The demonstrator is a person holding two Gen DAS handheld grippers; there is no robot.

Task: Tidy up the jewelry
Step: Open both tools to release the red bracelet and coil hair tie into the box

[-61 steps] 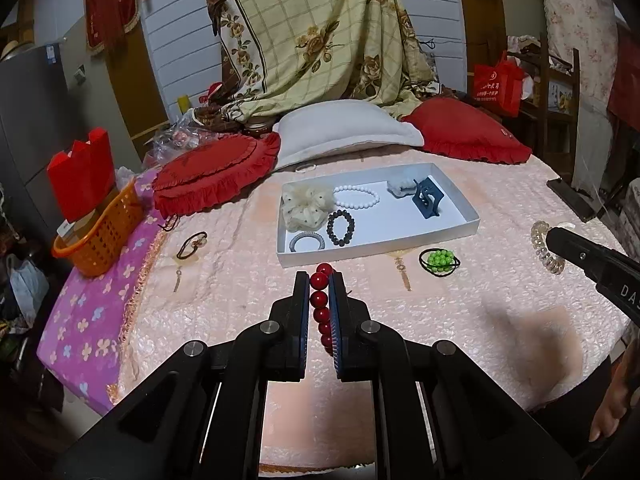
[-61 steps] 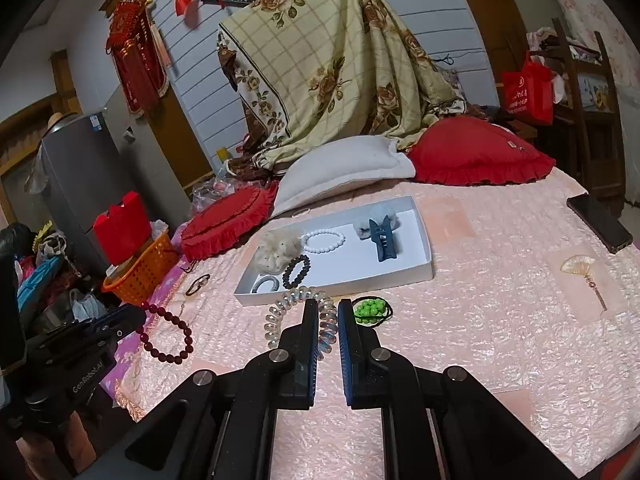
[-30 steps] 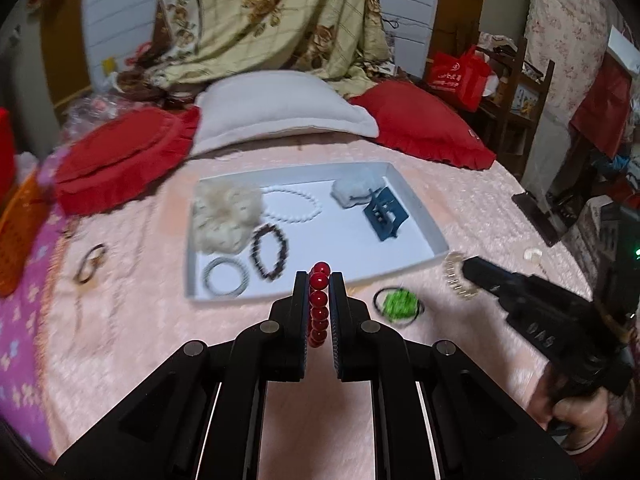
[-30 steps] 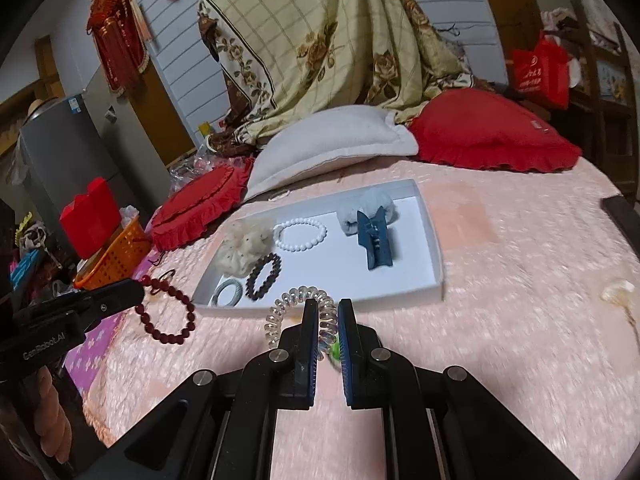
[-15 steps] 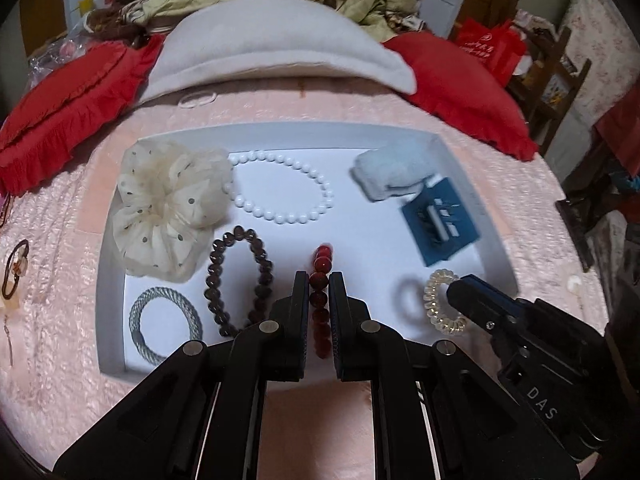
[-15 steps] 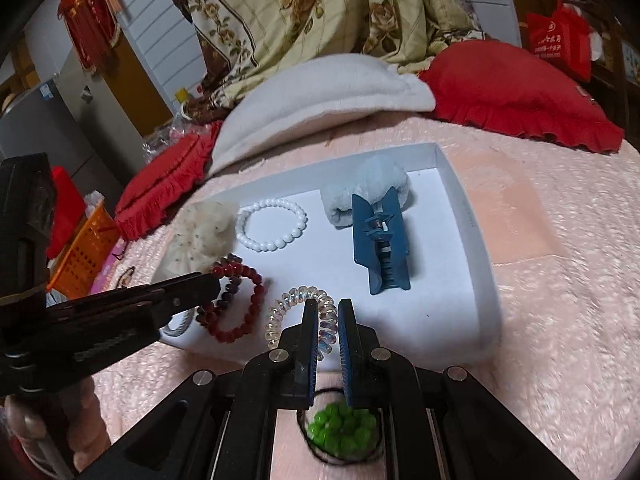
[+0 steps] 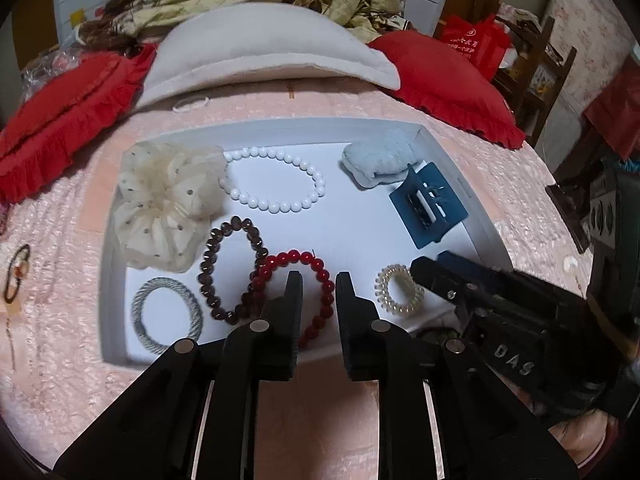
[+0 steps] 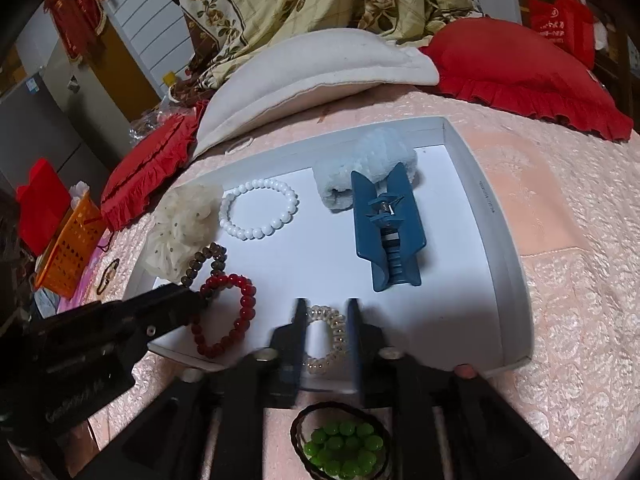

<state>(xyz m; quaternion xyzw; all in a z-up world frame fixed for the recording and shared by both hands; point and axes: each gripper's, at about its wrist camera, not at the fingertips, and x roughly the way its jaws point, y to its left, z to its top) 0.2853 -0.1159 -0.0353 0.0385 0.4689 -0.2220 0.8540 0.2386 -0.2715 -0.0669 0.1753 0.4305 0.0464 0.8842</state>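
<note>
Shallow white rectangular cardboard tray (image 7: 486,236) on the pink quilted bedspread (image 7: 60,240), long axis running left-right across both views; it holds most of the pieces already. Inside, far side: cream dotted fabric scrunchie (image 7: 168,204), white bead bracelet (image 7: 272,178), pale blue fluffy scrunchie (image 7: 380,158), blue plastic claw clip (image 7: 428,206). Near side: dark brown bead bracelet (image 7: 208,276), grey twisted cord hair tie (image 7: 166,322). Left gripper (image 7: 318,280) over the tray's near edge, jaws parted and gripping nothing; the red bead bracelet (image 7: 298,264) lies flat on the tray floor straddling that gap, overlapping the brown one. Right gripper (image 8: 326,316) alongside to the right, jaws likewise apart and empty, the clear coiled plastic hair tie (image 8: 326,340) lying between and just ahead of them on the tray floor. Both pieces look delivered. Still outside: green bead cluster on a black elastic hair tie (image 8: 340,446), on the bedspread just short of the tray's near wall, directly beneath the right gripper, so behind its fingertips, not ahead. Right hand is plainly nearer; judged, it must draw back and dip. A small dark bangle with a pale charm (image 7: 16,276) lies well off to the left, nearer the left gripper.
</note>
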